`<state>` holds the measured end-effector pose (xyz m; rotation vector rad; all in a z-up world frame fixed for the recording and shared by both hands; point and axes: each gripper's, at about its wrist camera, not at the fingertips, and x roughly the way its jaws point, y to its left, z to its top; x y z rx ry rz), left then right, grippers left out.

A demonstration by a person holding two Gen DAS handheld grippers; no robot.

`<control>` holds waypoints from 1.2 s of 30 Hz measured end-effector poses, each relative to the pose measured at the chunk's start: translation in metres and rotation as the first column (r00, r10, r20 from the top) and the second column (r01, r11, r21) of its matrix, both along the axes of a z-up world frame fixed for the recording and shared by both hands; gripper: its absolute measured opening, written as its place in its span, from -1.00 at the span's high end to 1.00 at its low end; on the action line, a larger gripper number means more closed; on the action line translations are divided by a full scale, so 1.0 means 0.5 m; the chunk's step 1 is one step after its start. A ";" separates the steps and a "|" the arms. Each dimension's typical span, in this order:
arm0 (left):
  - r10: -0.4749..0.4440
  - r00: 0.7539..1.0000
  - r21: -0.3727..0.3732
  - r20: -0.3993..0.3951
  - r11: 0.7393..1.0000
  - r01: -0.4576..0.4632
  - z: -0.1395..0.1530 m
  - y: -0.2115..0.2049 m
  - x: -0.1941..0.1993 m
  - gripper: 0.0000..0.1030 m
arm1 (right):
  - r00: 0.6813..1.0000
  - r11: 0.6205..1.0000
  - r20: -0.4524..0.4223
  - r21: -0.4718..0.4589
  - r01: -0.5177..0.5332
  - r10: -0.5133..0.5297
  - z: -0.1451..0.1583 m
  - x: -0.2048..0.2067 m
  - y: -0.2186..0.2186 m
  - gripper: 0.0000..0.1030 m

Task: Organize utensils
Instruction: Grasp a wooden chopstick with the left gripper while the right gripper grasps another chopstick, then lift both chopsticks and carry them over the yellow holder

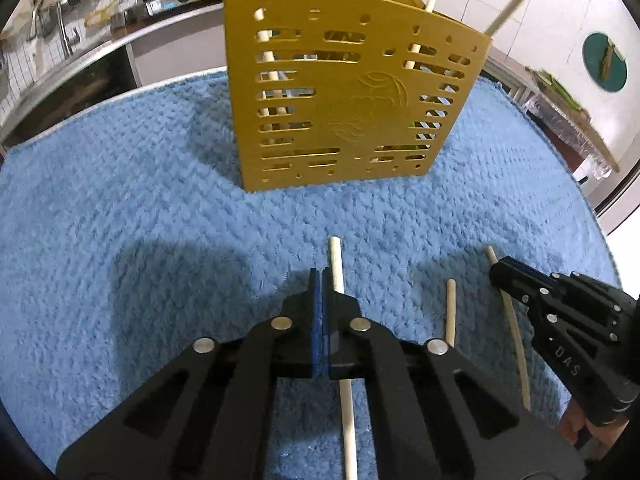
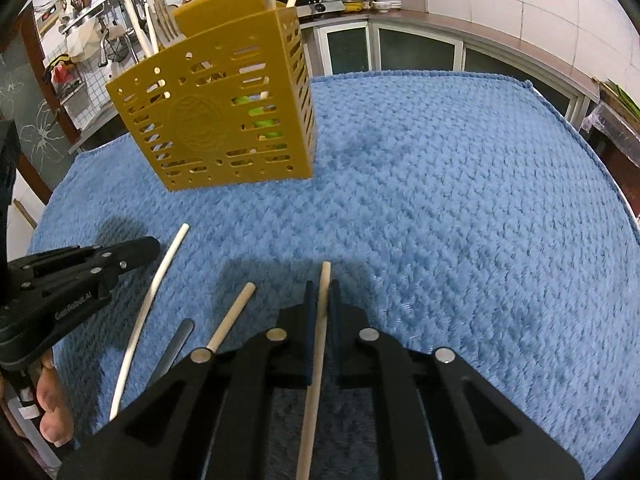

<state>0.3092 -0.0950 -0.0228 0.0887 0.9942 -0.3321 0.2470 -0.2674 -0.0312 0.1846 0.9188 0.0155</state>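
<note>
Right wrist view, right claw pinching chopstick, gold holder beyond.

Both wrist views look forward low over the blue towel toward the gold holder, close in. Left view faces it head-on; right view catches it leftward, showing a corner.

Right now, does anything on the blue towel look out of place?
Yes. Loose pale wooden chopsticks and a flat grey metal handle lie scattered on the blue towel, outside the perforated golden utensil holder. The right hand-held gripper grips another chopstick.
</note>
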 end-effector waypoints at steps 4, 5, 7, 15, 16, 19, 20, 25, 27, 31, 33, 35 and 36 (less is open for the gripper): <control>-0.016 0.999 0.066 0.040 0.998 0.014 0.004 -0.022 -0.016 0.50 | 1.000 1.000 -0.008 -0.014 -0.016 0.016 -0.001 0.000 -0.003 0.88; -0.022 0.999 0.074 0.041 0.997 0.019 0.003 -0.027 -0.018 0.49 | 1.000 1.000 -0.009 -0.016 -0.020 0.020 0.000 0.001 -0.004 0.88; -0.032 0.999 0.090 0.029 0.996 0.029 -0.005 -0.035 -0.015 0.49 | 1.000 1.000 -0.010 -0.015 -0.024 0.024 0.000 0.001 -0.006 0.88; -0.042 0.999 0.091 -0.012 0.995 0.043 -0.028 -0.047 0.006 0.55 | 0.999 0.999 -0.031 0.019 -0.026 0.027 -0.011 0.006 -0.015 0.88; -0.038 0.999 0.087 -0.016 0.995 0.039 -0.027 -0.047 0.011 0.66 | 0.999 0.999 -0.031 0.022 -0.025 0.026 -0.013 0.007 -0.015 0.88; -0.027 0.999 0.075 -0.024 0.997 0.029 -0.026 -0.045 0.021 0.90 | 0.999 0.999 -0.032 0.024 -0.021 0.022 -0.013 0.011 -0.013 0.88; -0.023 0.999 0.064 -0.030 0.998 0.025 -0.025 -0.043 0.024 0.90 | 0.999 0.999 -0.031 0.027 -0.019 0.019 -0.011 0.012 -0.014 0.88; -0.007 1.000 0.039 0.006 0.999 0.007 -0.001 -0.026 0.014 0.92 | 1.000 0.999 0.011 0.042 -0.008 0.008 0.015 0.008 -0.024 0.89; 0.001 1.000 0.015 0.026 1.000 -0.001 0.017 -0.012 0.007 0.92 | 1.000 0.999 0.029 0.053 -0.006 0.005 0.025 0.006 -0.027 0.89; 0.011 0.995 -0.047 0.097 0.999 -0.007 0.064 0.012 -0.012 0.92 | 0.997 0.996 0.078 0.086 -0.011 0.005 0.049 -0.003 -0.031 0.89; 0.017 0.991 -0.077 0.134 0.997 -0.007 0.089 0.024 -0.024 0.92 | 0.994 0.995 0.106 0.099 -0.020 0.009 0.058 -0.007 -0.030 0.89; 0.023 0.987 -0.101 0.159 0.995 -0.007 0.107 0.033 -0.031 0.92 | 0.990 0.993 0.141 0.113 -0.027 0.011 0.071 -0.011 -0.031 0.89; 0.025 0.985 -0.117 0.173 0.993 -0.005 0.117 0.041 -0.036 0.92 | 0.987 0.993 0.161 0.118 -0.028 0.009 0.079 -0.013 -0.031 0.89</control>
